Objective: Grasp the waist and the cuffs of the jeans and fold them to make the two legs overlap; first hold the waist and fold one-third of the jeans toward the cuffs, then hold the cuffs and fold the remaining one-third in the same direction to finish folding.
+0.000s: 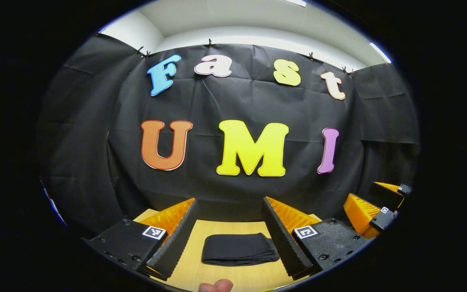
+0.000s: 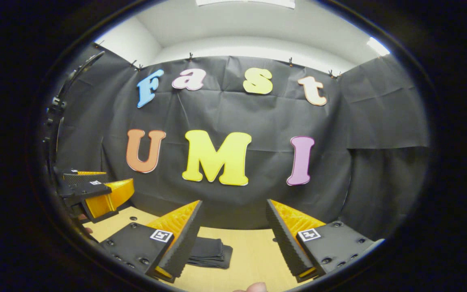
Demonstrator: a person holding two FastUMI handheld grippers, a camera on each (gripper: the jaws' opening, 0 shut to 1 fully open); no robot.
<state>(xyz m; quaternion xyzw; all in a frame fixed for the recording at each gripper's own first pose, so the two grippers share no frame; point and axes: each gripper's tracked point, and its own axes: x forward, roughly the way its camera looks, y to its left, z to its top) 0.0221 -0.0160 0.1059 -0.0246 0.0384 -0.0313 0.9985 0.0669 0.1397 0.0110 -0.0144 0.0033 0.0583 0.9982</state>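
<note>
A: Item one, the jeans [image 1: 238,249]: dark cloth, lying on the wooden table [image 1: 233,280] as a compact flat bundle of stacked layers, square-edged, between the spread fingers in the left gripper view. In the right gripper view the same bundle [image 2: 209,252] sits low and left, partly behind that gripper's left finger

B: Condition of the tongs?

A: Left gripper [image 1: 229,237]: jaws wide apart, holding nothing, raised above the table and apart from the cloth. Right gripper [image 2: 233,239]: likewise wide apart and empty, off to the side of the bundle. It is also seen at the right edge of the left gripper view [image 1: 379,213]

B: Handling notes?

A: Judged soft and limp, but thick where layered, so the stack should hold shape if left alone; not fragile, not slippery. Weight moderate for cloth. A pinch on one layer would likely peel it off the stack

B: Where to take hold?

A: At a folded edge, both fingers closing across all the layers, near the corners. Waist and cuffs cannot be told apart here. The folding looks finished or nearly so
</note>
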